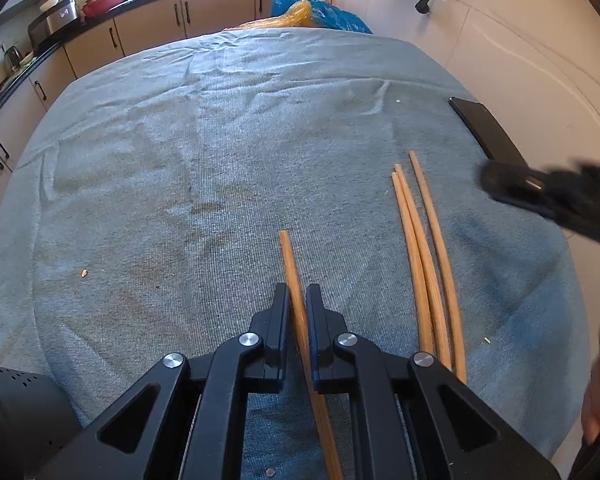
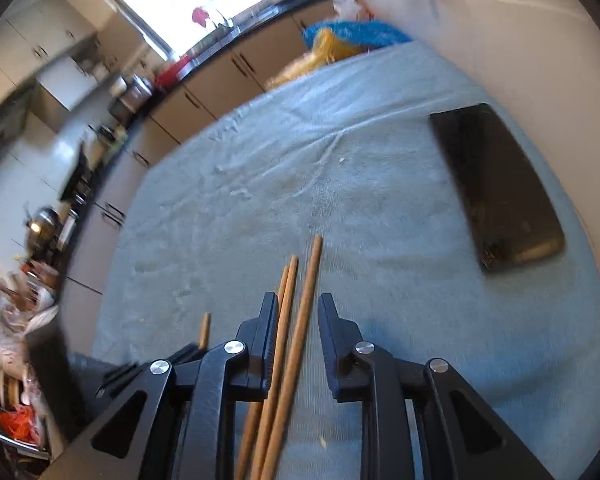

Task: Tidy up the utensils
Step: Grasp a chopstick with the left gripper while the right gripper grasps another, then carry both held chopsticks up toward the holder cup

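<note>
The left gripper (image 1: 298,300) is clamped on 1 wooden chopstick (image 1: 294,280), its pads pressing the stick from both sides; the stick's tip pokes out ahead of the fingertips and its other end runs back under the gripper body. It lies along the grey-blue cloth (image 1: 180,160) that covers the desk.

To the right of the left gripper, a group of 3 chopsticks (image 1: 428,260) lies on the cloth, roughly parallel to the held one and apart from it.

In the right wrist view, the right gripper (image 2: 298,316) sits over those 3 chopsticks (image 2: 296,320) with its jaws apart. The sticks pass between the fingers, close against the left finger, with a clear gap to the right finger, so nothing is gripped. The fourth chopstick (image 2: 205,330) shows just left of it.

A black phone (image 2: 504,188) lies flat on the cloth ahead and to the right of the right gripper, well apart from the sticks.
</note>
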